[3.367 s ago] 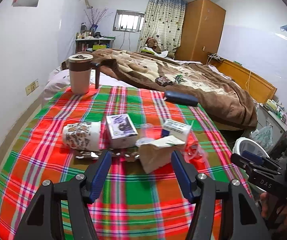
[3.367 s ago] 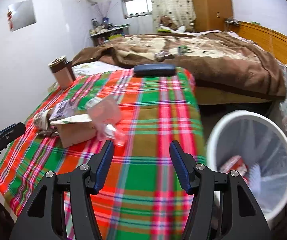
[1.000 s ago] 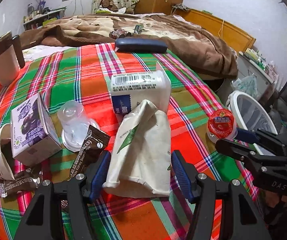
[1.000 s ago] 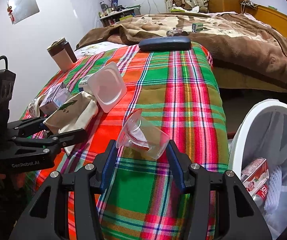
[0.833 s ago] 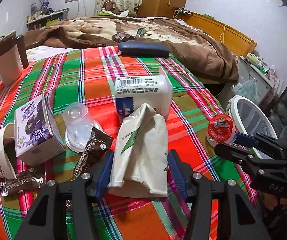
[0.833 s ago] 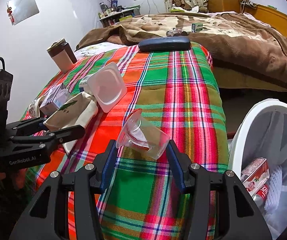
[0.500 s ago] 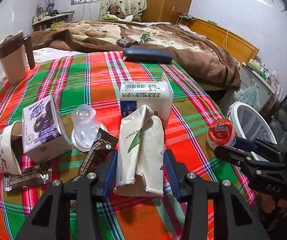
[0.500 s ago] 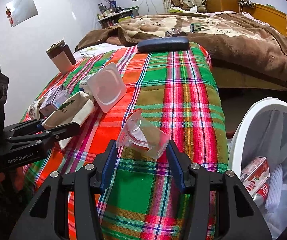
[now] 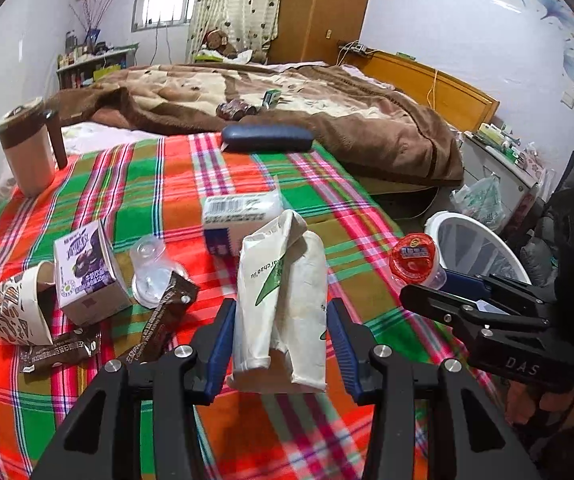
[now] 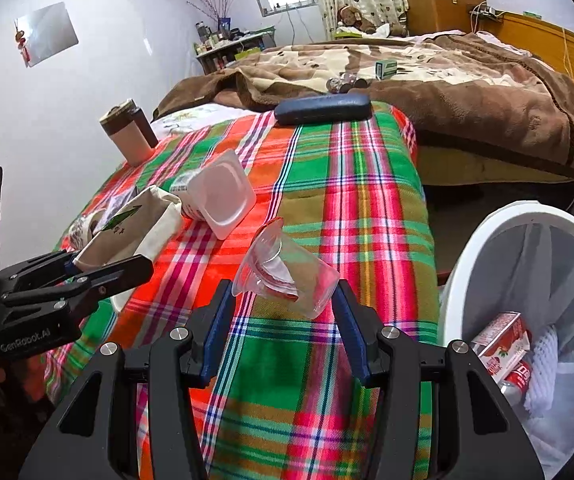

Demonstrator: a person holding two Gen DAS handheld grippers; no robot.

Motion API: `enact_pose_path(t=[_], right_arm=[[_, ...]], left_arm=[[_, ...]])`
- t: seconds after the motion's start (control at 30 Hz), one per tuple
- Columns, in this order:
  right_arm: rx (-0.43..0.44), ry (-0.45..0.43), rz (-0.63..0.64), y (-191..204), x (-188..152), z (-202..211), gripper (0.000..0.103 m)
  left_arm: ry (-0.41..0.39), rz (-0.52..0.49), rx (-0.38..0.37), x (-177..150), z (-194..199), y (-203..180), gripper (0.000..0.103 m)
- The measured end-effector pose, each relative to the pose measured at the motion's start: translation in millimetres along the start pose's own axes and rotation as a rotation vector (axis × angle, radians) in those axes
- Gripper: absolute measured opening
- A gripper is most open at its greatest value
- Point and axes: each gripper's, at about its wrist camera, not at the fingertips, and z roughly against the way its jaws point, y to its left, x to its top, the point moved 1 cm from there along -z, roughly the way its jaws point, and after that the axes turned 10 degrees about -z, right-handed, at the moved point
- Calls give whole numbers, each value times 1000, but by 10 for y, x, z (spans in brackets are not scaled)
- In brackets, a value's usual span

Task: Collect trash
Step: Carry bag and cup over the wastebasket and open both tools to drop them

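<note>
left gripper [image 9: 281, 334] clamps the paper bag [image 9: 281, 304], right gripper [image 10: 283, 312] the plastic cup [image 10: 285, 276]

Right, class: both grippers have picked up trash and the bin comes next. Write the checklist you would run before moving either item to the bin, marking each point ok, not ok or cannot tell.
1. Left gripper shut on the paper bag: ok, both fingers press its sides.
2. Right gripper shut on the clear plastic cup: ok, cup is pinched on its side.
3. Paper bag lifted off the plaid cloth: cannot tell.
4. White bin open: ok, no lid.
5. Room in the bin: ok, only a red carton and a few items low inside.
6. Right gripper's path to the bin unobstructed: ok, the bin sits just to its right.
</note>
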Motion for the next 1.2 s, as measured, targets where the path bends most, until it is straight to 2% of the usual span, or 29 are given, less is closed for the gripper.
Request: enact_pose_path(t=[0.63,1.2], right_arm=[[-70,-142,-49,-353,67,630,52],[-206,-198,-150,-1000,16,968,52]], left_arm=[[-87,-95,-26,261,309,-803,46],[-85,-199,-99,471,73,-1679,47]])
